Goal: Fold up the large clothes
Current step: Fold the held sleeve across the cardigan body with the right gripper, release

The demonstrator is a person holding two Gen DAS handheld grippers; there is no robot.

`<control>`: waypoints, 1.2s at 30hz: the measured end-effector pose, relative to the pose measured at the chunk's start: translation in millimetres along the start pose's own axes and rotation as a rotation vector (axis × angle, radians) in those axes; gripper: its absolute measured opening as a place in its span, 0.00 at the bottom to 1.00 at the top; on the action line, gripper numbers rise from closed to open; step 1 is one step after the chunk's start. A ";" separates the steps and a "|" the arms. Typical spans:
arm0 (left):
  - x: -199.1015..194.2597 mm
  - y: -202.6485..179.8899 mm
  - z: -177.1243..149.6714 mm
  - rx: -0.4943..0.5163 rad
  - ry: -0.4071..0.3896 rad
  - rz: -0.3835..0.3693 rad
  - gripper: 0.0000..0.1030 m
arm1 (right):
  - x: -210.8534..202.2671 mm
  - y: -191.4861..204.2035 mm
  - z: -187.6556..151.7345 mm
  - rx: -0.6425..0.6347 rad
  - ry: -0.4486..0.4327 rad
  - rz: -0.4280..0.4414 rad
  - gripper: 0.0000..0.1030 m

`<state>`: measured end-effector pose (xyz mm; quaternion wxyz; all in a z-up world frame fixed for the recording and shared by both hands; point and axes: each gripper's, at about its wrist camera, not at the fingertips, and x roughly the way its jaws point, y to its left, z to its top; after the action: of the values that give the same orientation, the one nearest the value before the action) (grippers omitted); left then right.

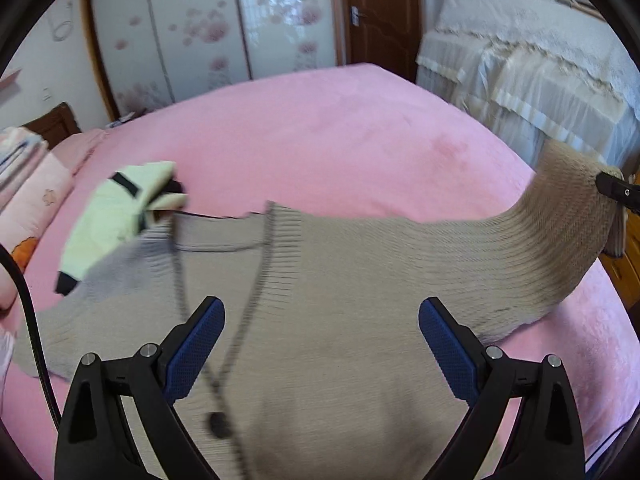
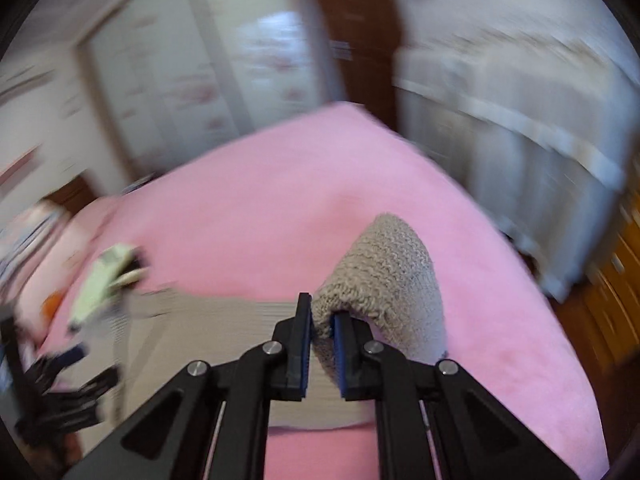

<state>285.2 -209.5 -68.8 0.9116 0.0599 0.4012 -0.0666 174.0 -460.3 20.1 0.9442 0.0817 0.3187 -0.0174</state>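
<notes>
Hovering over the beige sweater (image 1: 340,280) spread on the pink bed (image 1: 340,128), the left gripper (image 1: 322,320) gapes wide, holding nothing. Right view: the right gripper (image 2: 322,320) pinches the lifted sleeve (image 2: 384,268) between nearly closed fingers.

Floral sliding wardrobe (image 1: 208,32), brown door (image 1: 382,12), lace-covered bed (image 1: 532,68)

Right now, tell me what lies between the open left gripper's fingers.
In the left wrist view, the left gripper hangs open over the beige sweater. Only its knit, with a dark cord and button, fills the gap. The fingers grip nothing.
</notes>
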 end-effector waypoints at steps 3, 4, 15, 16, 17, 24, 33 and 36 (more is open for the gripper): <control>-17.4 42.1 -3.9 -0.055 -0.011 0.019 0.94 | 9.6 74.9 -7.1 -0.114 0.030 0.123 0.10; -19.9 54.7 -6.3 -0.074 -0.011 0.024 0.94 | 16.4 94.7 -11.3 -0.147 0.045 0.144 0.10; 23.8 132.4 -71.3 -0.181 0.187 -0.079 0.94 | 109.6 177.7 -136.7 -0.262 0.386 0.140 0.45; 27.0 132.1 -75.4 -0.190 0.196 -0.098 0.94 | 104.5 170.1 -141.9 -0.241 0.394 0.151 0.45; 29.5 131.2 -79.3 -0.196 0.201 -0.114 0.94 | 96.9 161.7 -146.1 -0.216 0.398 0.163 0.45; 50.9 89.8 -80.1 -0.214 0.232 -0.304 0.85 | 45.1 110.0 -155.9 -0.092 0.334 0.117 0.45; 67.6 -12.8 -52.8 -0.027 0.237 -0.174 0.85 | 31.4 65.9 -164.0 0.034 0.298 0.038 0.45; 84.9 -40.0 -45.5 0.064 0.267 -0.028 0.85 | 32.7 50.9 -167.7 0.071 0.311 0.037 0.45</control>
<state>302.3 -247.6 -164.3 0.8468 0.0920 0.5172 -0.0834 103.9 -381.8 -123.8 0.8800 0.1228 0.4588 0.0015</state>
